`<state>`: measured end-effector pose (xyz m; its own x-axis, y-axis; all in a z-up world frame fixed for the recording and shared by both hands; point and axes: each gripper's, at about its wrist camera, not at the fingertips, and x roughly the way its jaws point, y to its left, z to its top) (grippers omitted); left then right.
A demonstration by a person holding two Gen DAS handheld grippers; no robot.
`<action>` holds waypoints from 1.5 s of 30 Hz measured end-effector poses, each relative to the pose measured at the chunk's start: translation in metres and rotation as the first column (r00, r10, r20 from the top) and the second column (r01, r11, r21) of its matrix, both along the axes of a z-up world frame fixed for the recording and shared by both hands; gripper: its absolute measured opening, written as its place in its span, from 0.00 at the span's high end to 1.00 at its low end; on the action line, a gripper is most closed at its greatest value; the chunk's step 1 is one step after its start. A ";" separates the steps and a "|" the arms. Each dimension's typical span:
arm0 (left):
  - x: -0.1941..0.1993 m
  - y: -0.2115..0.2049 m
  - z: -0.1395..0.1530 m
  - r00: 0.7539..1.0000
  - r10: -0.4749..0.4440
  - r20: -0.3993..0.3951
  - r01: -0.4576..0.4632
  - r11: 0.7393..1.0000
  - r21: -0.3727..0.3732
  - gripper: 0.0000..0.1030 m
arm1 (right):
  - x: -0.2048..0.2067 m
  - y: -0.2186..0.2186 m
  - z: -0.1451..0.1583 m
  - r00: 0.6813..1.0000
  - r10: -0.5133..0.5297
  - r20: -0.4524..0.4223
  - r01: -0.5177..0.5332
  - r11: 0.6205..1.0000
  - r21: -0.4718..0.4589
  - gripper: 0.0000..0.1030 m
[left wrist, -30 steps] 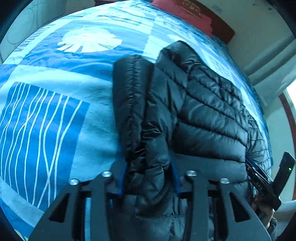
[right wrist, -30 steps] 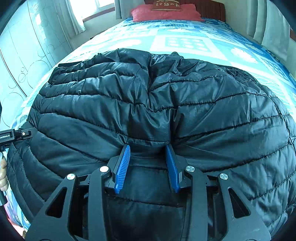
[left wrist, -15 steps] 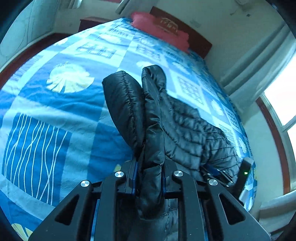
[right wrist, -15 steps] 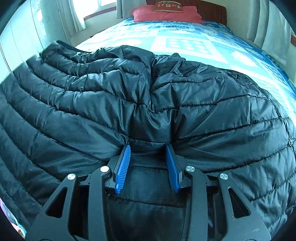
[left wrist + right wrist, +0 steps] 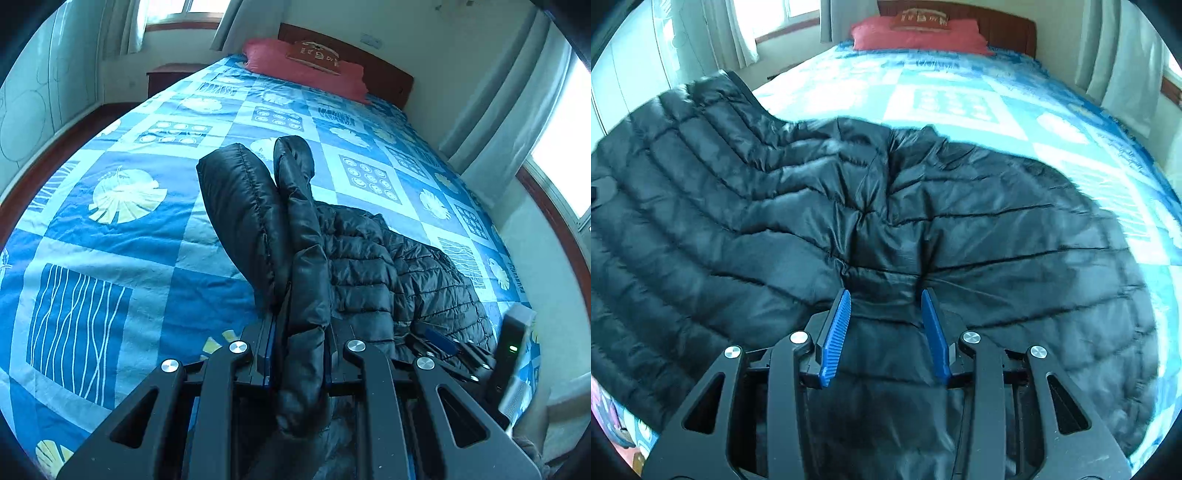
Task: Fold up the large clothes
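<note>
1 black puffer jacket (image 5: 388,266) is lying on the near right part of the bedspread (image 5: 110,258), its near edge sitting at the foot of the bed; open blue patchwork is stretching left of it and far beyond it.

Left gripper (image 5: 301,354): jaws narrow, pinching a raised fold of the jacket, which is standing up between them.

Right gripper (image 5: 886,317): its 2 blue pads (image 5: 834,332) are standing moderately apart, with jacket (image 5: 886,221) fabric lying between and under them; whether they are clamping it cannot be told. It is also showing at the right edge of the left view (image 5: 448,345).

Far end: 1 red pillow (image 5: 919,35) is resting against 1 dark wooden headboard (image 5: 1008,27). Curtains (image 5: 1115,55) are hanging along the right wall.
</note>
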<state>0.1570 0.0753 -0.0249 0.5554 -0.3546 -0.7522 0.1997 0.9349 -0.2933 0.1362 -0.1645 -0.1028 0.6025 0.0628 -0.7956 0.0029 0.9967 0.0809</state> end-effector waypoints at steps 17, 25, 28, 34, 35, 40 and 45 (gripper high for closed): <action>-0.016 -0.172 0.017 0.985 -0.161 0.054 0.149 0.972 0.182 0.82 | -0.090 -0.131 0.059 0.968 -0.224 0.115 0.225 0.974 0.007 0.53; -0.021 -0.257 -0.011 0.976 -0.215 0.028 0.203 0.951 0.234 0.82 | -0.114 -0.183 0.049 0.944 -0.319 0.087 0.318 0.948 0.023 0.50; -0.024 -0.287 -0.029 0.969 -0.247 -0.006 0.241 0.940 0.240 0.82 | -0.122 -0.196 0.045 0.936 -0.343 0.078 0.341 0.939 0.033 0.50; -0.033 -0.322 -0.068 0.962 -0.271 -0.032 0.269 0.920 0.285 0.82 | -0.131 -0.217 0.036 0.926 -0.374 0.058 0.371 0.927 0.049 0.50; -0.033 -0.322 -0.070 0.963 -0.268 -0.029 0.265 0.921 0.286 0.82 | -0.131 -0.220 0.035 0.925 -0.377 0.054 0.374 0.926 0.053 0.50; -0.041 -0.323 -0.065 0.965 -0.262 -0.004 0.251 0.921 0.296 0.81 | -0.127 -0.225 0.033 0.925 -0.376 0.050 0.373 0.926 0.053 0.50; -0.050 -0.329 -0.056 0.963 -0.271 0.009 0.257 0.922 0.289 0.66 | -0.128 -0.228 0.033 0.924 -0.380 0.054 0.378 0.925 0.043 0.50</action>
<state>0.1074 -0.2537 -0.0814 0.5085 -0.2699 -0.8176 0.4579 0.8890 -0.0087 0.0083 -0.3921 -0.0694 0.6331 -0.1549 -0.7584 0.3738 0.9192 0.1242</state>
